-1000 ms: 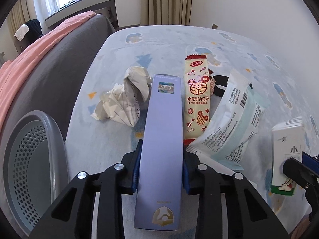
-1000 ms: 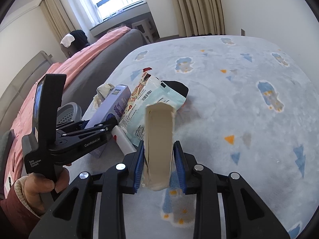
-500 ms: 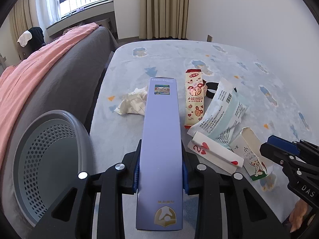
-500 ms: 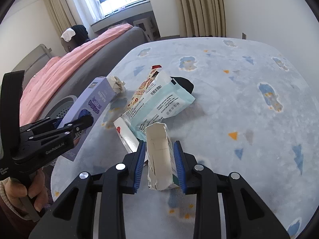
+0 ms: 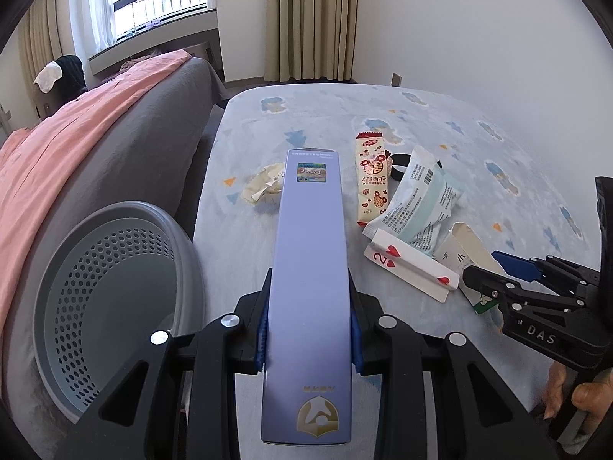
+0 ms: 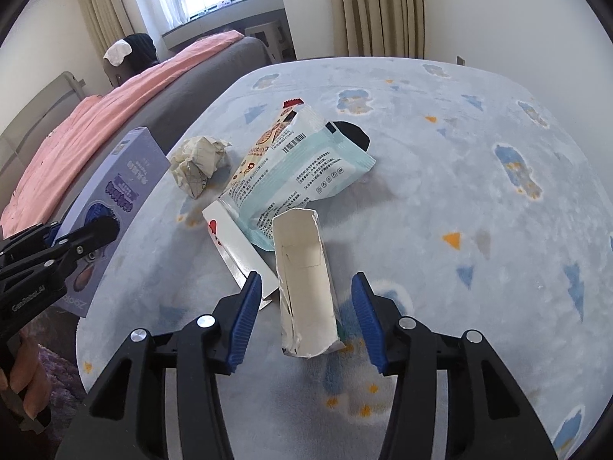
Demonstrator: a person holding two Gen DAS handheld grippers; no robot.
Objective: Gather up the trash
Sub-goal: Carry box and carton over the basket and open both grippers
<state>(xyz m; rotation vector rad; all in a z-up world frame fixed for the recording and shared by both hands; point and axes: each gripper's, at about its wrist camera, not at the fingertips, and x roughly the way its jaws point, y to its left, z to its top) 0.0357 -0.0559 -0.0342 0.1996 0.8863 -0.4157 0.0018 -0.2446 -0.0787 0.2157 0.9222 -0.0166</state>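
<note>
A: What is my left gripper (image 5: pixel 309 339) doing?

B: It is clamped on the box (image 5: pixel 309 268), a long purple one. The blue pads press both its long sides, and the box sticks out forward above the table (image 5: pixel 245 237). The bin (image 5: pixel 115 306), grey and perforated, stands low on the left, just beside the table edge.

A: And my right gripper (image 6: pixel 306 306)?

B: Its jaws are opening. The carton (image 6: pixel 304 287), white with a torn open top, lies on the table between the pads, with a gap on each side, so nothing presses on it.

A: Where is the rest of the trash?

B: All on the table beyond the carton. The card (image 6: pixel 237 245), a two of hearts, lies just left of the carton. The pouch (image 6: pixel 299 168), white and pale green with a barcode, rests partly on the card's far end. The wrapper (image 5: pixel 372 180), cream with red print, lies beside the pouch and partly under it. The paper (image 6: pixel 199 165), a crumpled wad, sits apart to the left. A black item (image 6: pixel 354 134) shows behind the pouch; I cannot tell what it is.

A: Anything beside the table?

B: A grey bed with a pink blanket (image 5: pixel 57 145).
</note>
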